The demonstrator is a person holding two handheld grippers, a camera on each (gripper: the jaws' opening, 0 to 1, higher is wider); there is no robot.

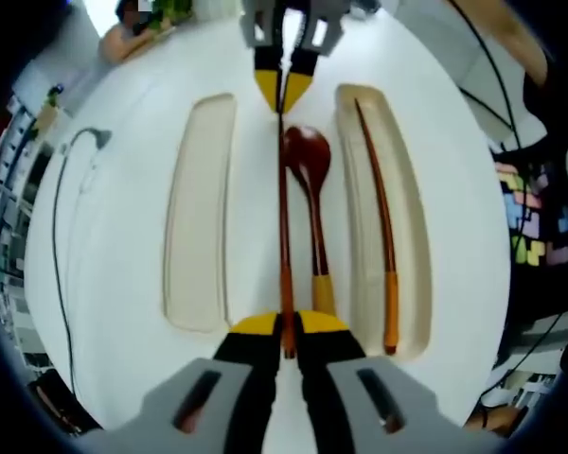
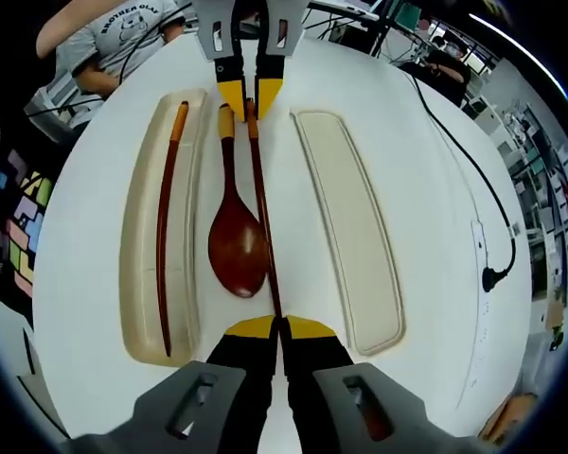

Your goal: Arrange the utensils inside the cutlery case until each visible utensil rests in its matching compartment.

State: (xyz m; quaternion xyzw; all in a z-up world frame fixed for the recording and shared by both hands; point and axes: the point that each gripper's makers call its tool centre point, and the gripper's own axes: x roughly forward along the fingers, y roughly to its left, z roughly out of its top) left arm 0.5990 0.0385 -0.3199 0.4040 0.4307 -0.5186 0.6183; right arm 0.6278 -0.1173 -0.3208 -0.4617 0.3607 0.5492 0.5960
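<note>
Two shallow trays lie on the white table, and between them a loose chopstick runs straight from one gripper to the other. In the left gripper view, from left to right: an empty tray, the chopstick pinched at its thick end by the closed left gripper, a spoon just beside it, then a tray holding another chopstick. The right gripper is closed on the thin tip.

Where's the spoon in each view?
Left gripper view: spoon at centre, bowl toward the top, handle running down toward the tool.
Right gripper view: spoon left of centre, bowl low, handle pointing up.
Shared landmark: the tray holding one chopstick.
</note>
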